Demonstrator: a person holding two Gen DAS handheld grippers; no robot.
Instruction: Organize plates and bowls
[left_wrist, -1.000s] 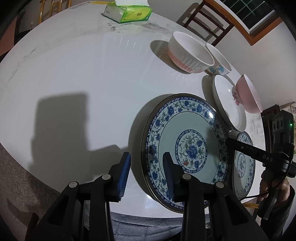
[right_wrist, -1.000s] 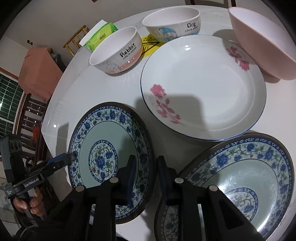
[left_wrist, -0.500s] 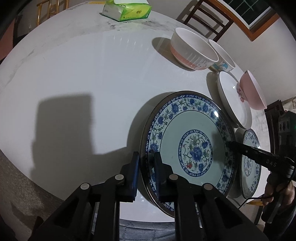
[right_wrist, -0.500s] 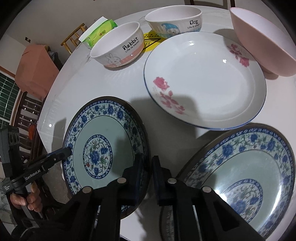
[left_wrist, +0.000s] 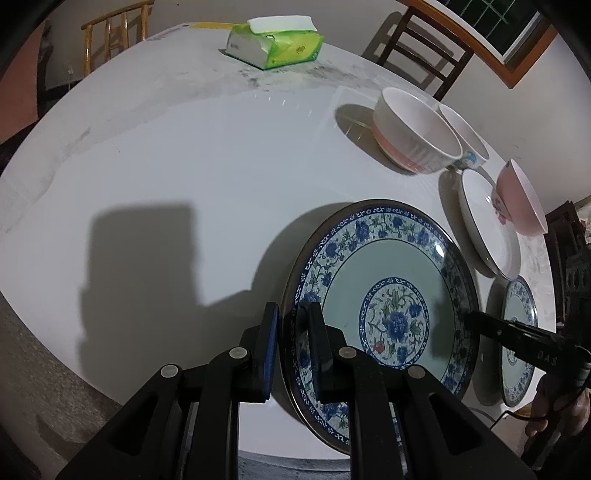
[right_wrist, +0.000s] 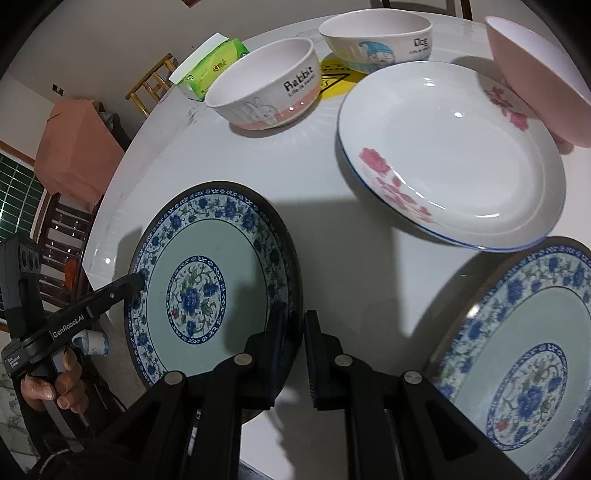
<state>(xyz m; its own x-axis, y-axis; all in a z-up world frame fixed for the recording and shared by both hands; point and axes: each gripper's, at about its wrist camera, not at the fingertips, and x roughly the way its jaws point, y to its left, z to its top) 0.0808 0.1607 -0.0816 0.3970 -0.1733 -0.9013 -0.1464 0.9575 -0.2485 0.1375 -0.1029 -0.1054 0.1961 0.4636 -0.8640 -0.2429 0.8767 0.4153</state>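
- Left wrist view: the left gripper (left_wrist: 291, 347) is seen clamped on the near-left rim of the blue-patterned plate (left_wrist: 384, 291); a second earlier its jaws stood apart astride that rim, and they have just been closing onto it.
- The plate lies near the table's (left_wrist: 184, 155) front edge; the rabbit bowl (left_wrist: 413, 140), the white rose plate (left_wrist: 484, 229) and the pink bowl (left_wrist: 521, 206) are ranged beyond it to the right.
- Right wrist view: the right gripper (right_wrist: 293, 354) is closed on the opposite rim of the same plate (right_wrist: 210, 284), where a gap was visible a second ago.
- A second blue-patterned plate (right_wrist: 517, 339) is seen just beside it, at lower right, untouched.
- Judgement: with both rims now pinched, the plate is taken to be ready for a two-handed lift, probably onto its matching plate; an uneven lift could let it slip.
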